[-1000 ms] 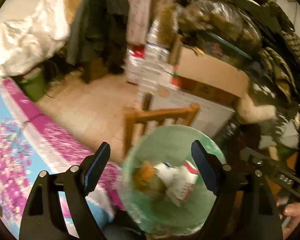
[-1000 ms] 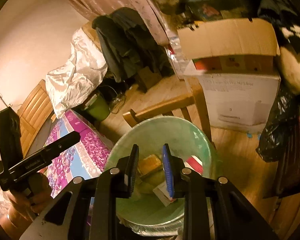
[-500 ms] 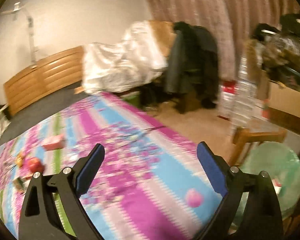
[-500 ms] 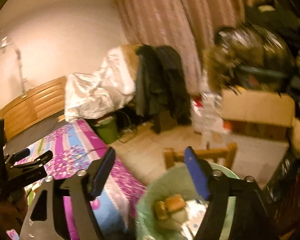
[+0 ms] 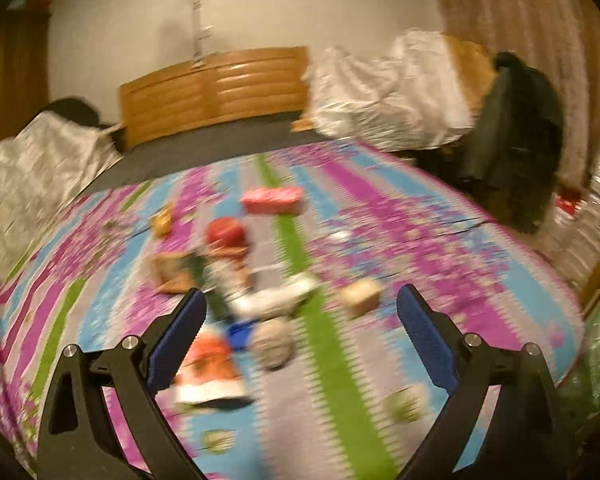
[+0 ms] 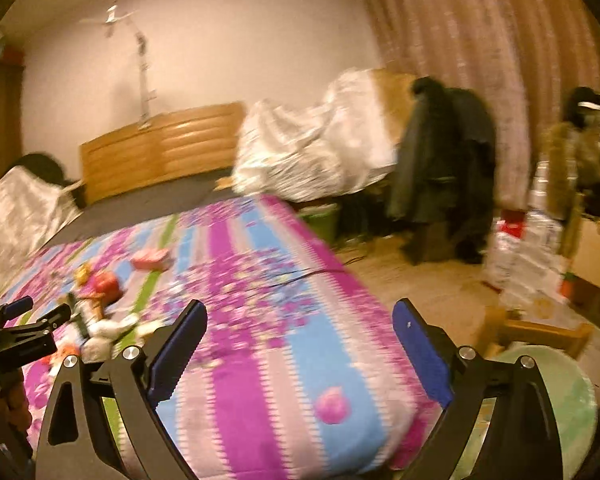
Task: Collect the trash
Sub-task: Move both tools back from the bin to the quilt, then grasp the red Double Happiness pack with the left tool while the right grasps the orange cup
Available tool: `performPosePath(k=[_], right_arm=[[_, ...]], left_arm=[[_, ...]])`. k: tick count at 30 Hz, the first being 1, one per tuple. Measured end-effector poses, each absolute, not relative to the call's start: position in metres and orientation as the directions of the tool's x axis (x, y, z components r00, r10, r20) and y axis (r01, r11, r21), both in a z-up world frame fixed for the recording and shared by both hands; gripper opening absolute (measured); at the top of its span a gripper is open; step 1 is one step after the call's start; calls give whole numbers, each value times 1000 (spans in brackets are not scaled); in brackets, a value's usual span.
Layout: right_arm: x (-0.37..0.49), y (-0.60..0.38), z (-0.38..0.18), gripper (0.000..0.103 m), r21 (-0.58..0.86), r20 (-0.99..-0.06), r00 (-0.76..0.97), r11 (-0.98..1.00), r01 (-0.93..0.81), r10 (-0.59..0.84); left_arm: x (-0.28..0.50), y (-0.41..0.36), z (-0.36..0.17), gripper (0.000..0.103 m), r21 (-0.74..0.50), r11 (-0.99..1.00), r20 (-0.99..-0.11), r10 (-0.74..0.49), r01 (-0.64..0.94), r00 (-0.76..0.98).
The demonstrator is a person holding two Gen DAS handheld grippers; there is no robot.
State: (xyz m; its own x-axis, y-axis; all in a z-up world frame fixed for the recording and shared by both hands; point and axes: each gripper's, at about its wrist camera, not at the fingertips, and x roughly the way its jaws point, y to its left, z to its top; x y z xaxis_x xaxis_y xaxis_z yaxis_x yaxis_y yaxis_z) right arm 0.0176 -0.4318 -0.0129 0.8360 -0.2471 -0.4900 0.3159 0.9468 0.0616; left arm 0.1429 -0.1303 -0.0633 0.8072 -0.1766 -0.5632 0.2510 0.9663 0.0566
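Facing the bedspread (image 5: 440,240), the left gripper (image 5: 300,320) gapes wide and empty, trash pile (image 5: 236,300) just ahead between its fingers. The right gripper (image 6: 300,344), jaws opening and empty, sits farther off toward the bedspread's bin-side edge.

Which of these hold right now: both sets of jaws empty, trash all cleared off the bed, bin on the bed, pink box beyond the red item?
1. Both sets of jaws are empty. True: the left gripper and right gripper hold nothing; the right jaws are opening.
2. The bed is cleared. False: trash lies scattered on the bedspread.
3. The green bin sits on the bed. False: beside it, lower.
4. The pink box lies beyond the red item. True.
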Motion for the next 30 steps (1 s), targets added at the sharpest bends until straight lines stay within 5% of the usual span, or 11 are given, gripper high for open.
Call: performPosePath(k=[7, 13, 19, 27, 30], right_arm=[[88, -335, -51, 93, 158, -592, 798, 987, -20, 111], [147, -229, -87, 70, 289, -643, 622, 894, -343, 447], [204, -156, -126, 69, 388, -689, 488, 841, -376, 536], [253, -134, -190, 63, 434, -775, 373, 859, -271, 510], [256, -138, -202, 44, 468, -773, 348, 847, -251, 530]], left_arm=[[159, -6, -84, 93, 59, 994, -624, -38, 96, 781], [169, 55, -102, 92, 49, 992, -679, -52, 116, 732], [192, 67, -128, 79, 57, 937, -723, -199, 343, 661], [213, 85, -129, 75, 24, 924, -721, -249, 382, 647], [217, 81, -131, 75, 11, 900, -725, -293, 436, 623]])
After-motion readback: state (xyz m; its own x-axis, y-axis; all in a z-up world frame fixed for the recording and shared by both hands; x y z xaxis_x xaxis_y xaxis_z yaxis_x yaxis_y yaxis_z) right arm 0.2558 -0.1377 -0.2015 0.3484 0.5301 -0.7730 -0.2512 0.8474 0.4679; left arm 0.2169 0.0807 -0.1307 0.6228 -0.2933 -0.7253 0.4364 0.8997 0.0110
